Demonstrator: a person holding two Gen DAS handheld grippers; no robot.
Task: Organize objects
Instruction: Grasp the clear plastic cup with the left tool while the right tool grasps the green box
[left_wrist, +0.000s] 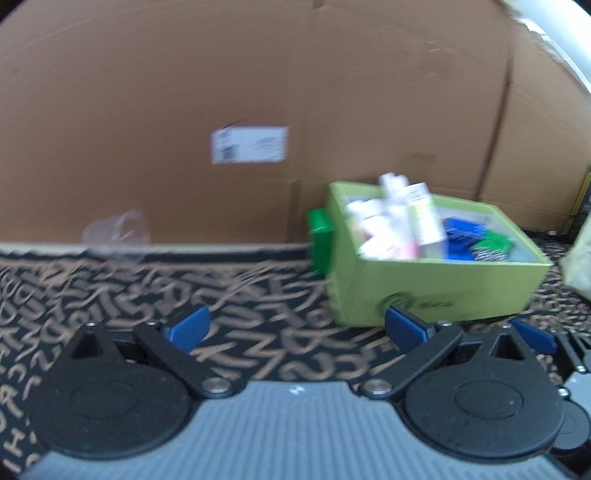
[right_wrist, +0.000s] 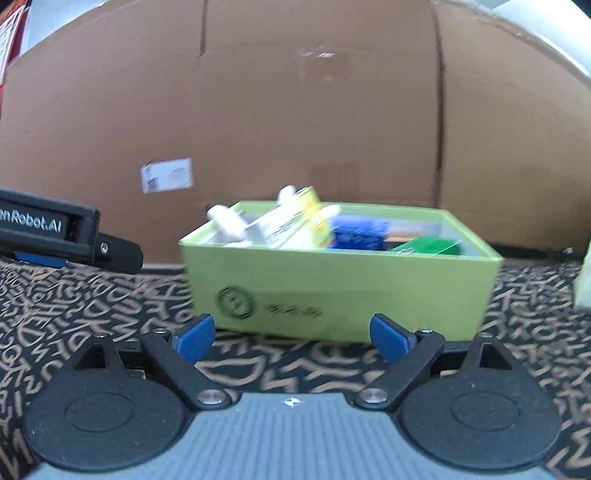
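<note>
Nearest to the lens, the left gripper (left_wrist: 297, 328) shows its blue pads spread wide, nothing between them, low over the letter-patterned cloth (left_wrist: 147, 295). Same story on the right gripper (right_wrist: 291, 338): fingers well apart, empty. Just beyond both sits the green box (right_wrist: 343, 291), already loaded — white bottles and a yellow-and-white carton (right_wrist: 295, 221) standing up at the left end, a blue packet (right_wrist: 360, 232) and a green packet (right_wrist: 424, 246) lying at the right.

From the right wrist view the box sits almost dead ahead, its long side running across the view, so the right gripper looks the better placed for it. From the left wrist view it lies ahead and off to the right, turned corner-on, a small dark-green block (left_wrist: 320, 240) touching its left wall.

Further out to the left, a clear plastic cup (left_wrist: 118, 232) lies tipped on its side by the cardboard wall (left_wrist: 258, 74), well apart from the box. My read: that's the stray, and the left gripper is nearer it. Blur hides finer detail.
</note>
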